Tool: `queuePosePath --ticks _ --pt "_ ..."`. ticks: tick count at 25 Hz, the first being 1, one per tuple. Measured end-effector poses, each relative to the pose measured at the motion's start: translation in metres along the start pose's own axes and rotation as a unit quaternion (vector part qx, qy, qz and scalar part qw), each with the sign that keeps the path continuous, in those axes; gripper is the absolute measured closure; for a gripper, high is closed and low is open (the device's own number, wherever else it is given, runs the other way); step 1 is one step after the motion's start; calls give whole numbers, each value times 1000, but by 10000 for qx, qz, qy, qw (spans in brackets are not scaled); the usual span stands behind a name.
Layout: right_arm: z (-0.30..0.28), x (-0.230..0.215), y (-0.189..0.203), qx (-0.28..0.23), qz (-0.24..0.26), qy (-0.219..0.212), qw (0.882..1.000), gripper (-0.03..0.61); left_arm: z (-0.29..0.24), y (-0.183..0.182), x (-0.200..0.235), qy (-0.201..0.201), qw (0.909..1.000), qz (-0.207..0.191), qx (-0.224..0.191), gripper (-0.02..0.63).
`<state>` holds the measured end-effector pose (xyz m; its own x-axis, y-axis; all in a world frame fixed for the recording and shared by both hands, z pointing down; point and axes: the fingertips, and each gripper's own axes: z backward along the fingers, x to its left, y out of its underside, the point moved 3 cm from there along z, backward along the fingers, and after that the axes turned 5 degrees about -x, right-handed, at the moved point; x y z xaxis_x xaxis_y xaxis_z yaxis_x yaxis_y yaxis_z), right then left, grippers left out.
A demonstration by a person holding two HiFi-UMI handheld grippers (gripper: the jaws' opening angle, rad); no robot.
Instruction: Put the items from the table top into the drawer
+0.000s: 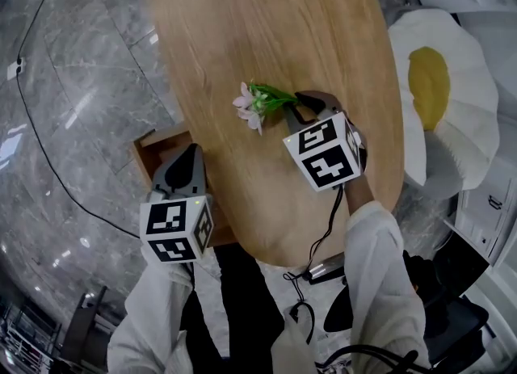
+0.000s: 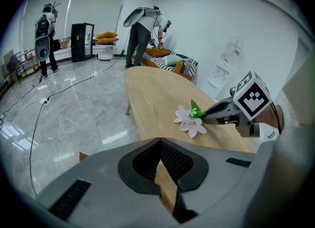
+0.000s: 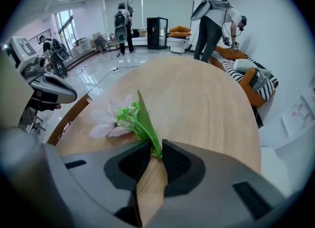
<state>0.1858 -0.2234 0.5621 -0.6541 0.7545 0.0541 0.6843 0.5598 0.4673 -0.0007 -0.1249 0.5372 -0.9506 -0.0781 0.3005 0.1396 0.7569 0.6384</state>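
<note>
Grey marble floor [image 1: 73, 81] around an oval wooden table [image 1: 275, 33]. Items as I see them, left to right: open wooden drawer [image 1: 152, 144] at the table's left edge; my left gripper [image 1: 191, 149] above it, jaws pressed together on nothing; pink flower [image 1: 252, 107] with green stem, near the table's middle, resting on the top or just off it, I cannot tell which; my right gripper [image 1: 302, 104], jaws pinching the flower's stem end; white-and-yellow egg-shaped cushion [image 1: 444, 90] beyond the table's right edge
</note>
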Motion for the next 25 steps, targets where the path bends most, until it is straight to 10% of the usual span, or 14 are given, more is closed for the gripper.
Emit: queuePosePath --ticks 25 --pt "30 49 8 -211 -784 -119 9966 511 18 15 1 250 9996 -138 -7 618"
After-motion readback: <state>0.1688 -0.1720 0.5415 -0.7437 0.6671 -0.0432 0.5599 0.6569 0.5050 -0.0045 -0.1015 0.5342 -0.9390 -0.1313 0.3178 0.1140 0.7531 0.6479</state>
